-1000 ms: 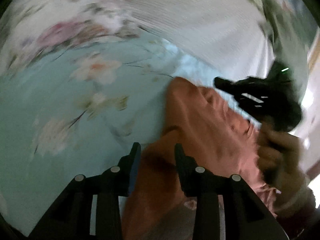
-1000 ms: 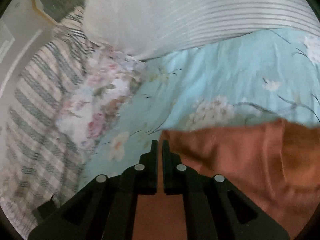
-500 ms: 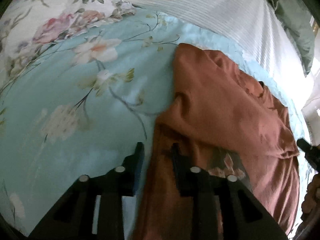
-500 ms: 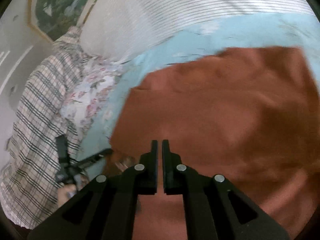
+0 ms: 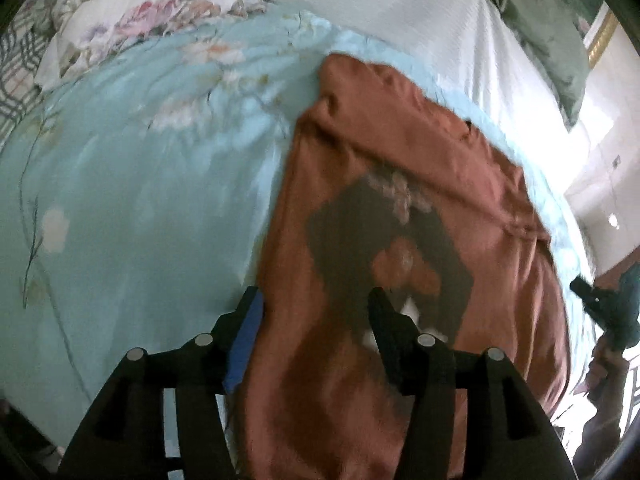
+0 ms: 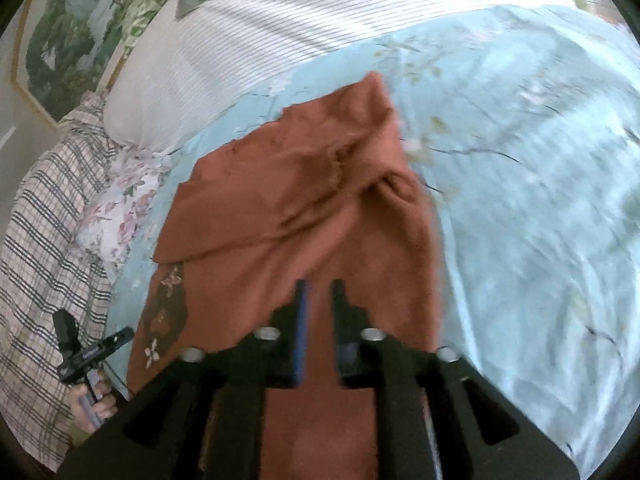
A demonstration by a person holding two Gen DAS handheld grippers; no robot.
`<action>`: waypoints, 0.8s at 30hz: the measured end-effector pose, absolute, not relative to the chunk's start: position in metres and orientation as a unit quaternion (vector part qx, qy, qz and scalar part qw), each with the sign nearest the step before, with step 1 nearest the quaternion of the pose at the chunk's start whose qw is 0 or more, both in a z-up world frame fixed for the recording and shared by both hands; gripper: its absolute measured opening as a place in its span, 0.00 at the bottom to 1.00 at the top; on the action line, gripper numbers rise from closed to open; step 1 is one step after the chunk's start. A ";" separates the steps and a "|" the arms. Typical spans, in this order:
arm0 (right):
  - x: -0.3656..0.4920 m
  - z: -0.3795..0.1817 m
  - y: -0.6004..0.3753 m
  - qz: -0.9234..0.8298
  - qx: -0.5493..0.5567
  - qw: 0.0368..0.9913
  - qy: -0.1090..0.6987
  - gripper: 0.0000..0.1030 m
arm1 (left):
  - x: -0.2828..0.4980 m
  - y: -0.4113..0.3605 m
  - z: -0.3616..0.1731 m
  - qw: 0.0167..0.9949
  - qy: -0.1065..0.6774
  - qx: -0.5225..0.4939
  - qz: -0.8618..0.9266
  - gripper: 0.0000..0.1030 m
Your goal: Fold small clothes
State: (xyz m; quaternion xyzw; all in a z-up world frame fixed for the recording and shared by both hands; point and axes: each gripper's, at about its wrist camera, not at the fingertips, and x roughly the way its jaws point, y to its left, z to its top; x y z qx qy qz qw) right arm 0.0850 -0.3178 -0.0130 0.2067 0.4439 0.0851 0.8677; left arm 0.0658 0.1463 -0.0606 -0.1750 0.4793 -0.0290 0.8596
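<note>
A rust-orange shirt (image 5: 400, 208) with a dark printed patch lies on the light blue flowered bedspread (image 5: 132, 200); its far part is folded over and creased. My left gripper (image 5: 316, 300) is open, its fingers astride the shirt's near left edge. In the right wrist view the shirt (image 6: 304, 208) runs away from me, and my right gripper (image 6: 319, 292) stands slightly open over its near edge with cloth between the fingers. The right gripper also shows at the far right of the left view (image 5: 600, 304), and the left gripper at the lower left of the right view (image 6: 96, 348).
A white striped pillow (image 6: 320, 20) lies at the head of the bed. A flowered pillow (image 5: 132, 12) and a plaid blanket (image 6: 36, 240) lie to one side. A green cushion (image 5: 548, 20) and a framed picture (image 6: 60, 40) are at the back.
Both grippers have opened: the left jaws are much wider and the right jaws have parted. The shirt has come down flat on the bed and both grippers have drawn back toward its near edge.
</note>
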 end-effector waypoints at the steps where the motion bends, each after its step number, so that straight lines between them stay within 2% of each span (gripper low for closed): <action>1: 0.077 -0.013 -0.323 0.078 0.207 0.871 0.438 0.55 | 0.058 0.144 -0.063 0.858 0.484 -0.167 -0.028 0.55; 14: 0.022 -0.027 -0.337 0.070 0.202 0.863 0.458 0.56 | 0.022 0.141 -0.068 0.852 0.491 -0.174 -0.055 0.61; 18: 0.007 -0.045 -0.335 0.149 0.245 0.822 0.491 0.56 | 0.011 0.139 -0.070 0.844 0.492 -0.188 -0.096 0.61; 24: -0.026 -0.050 -0.320 0.238 0.240 0.798 0.499 0.56 | -0.015 0.134 -0.073 0.831 0.497 -0.195 -0.158 0.60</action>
